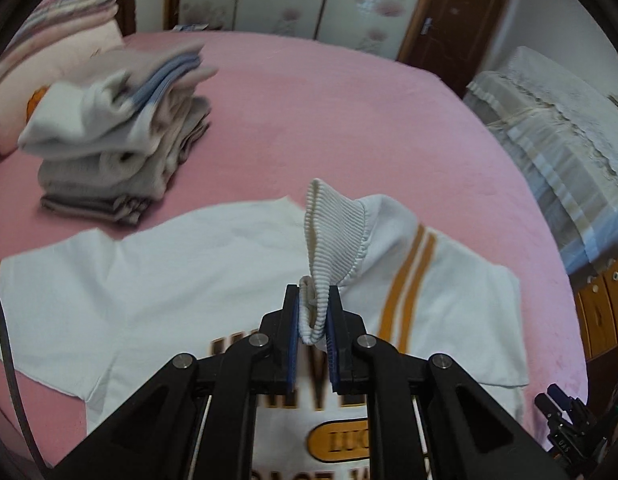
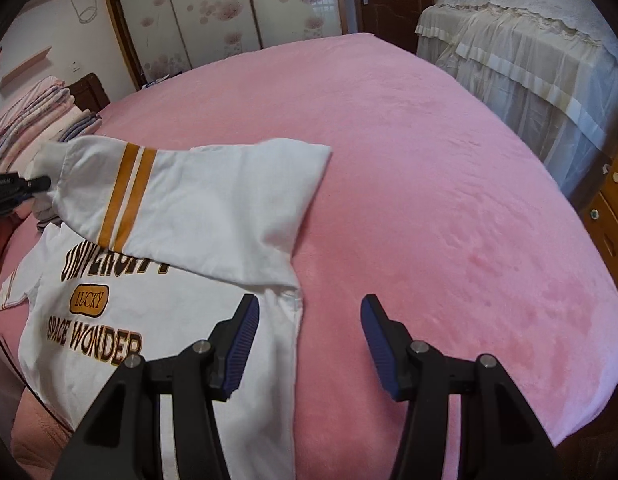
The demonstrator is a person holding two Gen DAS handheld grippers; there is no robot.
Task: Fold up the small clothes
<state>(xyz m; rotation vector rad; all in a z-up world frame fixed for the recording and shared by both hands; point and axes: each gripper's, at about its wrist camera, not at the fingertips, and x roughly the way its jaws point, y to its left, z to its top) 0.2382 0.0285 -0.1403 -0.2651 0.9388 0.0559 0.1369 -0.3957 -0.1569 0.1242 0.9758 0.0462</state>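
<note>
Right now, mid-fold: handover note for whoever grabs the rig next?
Left gripper: shut on the ribbed cuff of the white sweatshirt, sleeve lifted and drawn across the chest print.
Right gripper: open, holding nothing, hovering at the sweatshirt's side edge.
Sweatshirt lies print-up on the pink bed; folded stack sits beyond it.
Done: one sleeve partly folded in.
Left: lay that sleeve down, fold the other sleeve, fold the body, add to the stack.
</note>
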